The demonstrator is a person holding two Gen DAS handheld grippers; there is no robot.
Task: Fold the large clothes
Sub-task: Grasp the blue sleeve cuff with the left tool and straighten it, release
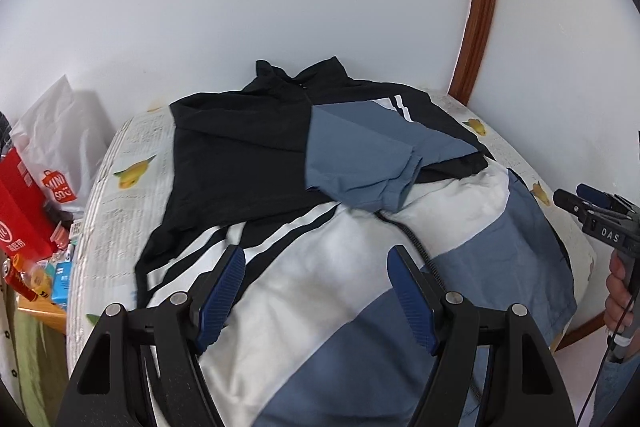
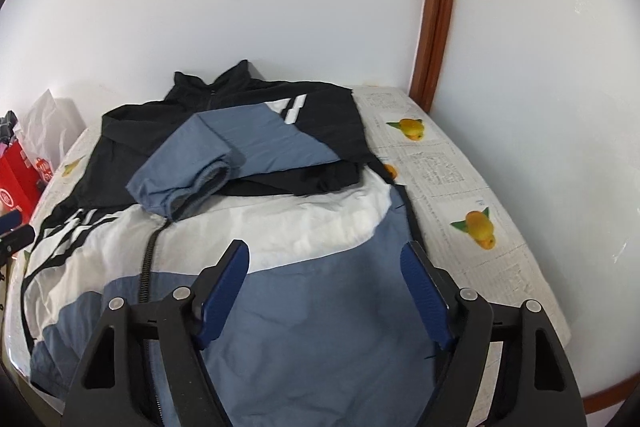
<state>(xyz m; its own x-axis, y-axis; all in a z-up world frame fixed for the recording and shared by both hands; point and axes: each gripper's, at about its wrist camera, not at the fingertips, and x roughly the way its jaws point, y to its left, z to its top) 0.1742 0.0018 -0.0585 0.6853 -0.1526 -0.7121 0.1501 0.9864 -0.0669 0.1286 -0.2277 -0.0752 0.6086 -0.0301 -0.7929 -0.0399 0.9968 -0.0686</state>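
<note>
Your left gripper is spread wide above the jacket, gripping nothing. Your right gripper gapes equally wide, empty, lower centre.

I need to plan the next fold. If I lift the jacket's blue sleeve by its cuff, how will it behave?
The blue sleeve would probably hang limp: it already lies creased across the jacket. The thin, windbreaker-like fabric looks light and perhaps slippery, so it may slide on the panels beneath. The gathered cuff seems thicker and should give the open right gripper a firmer hold.
</note>
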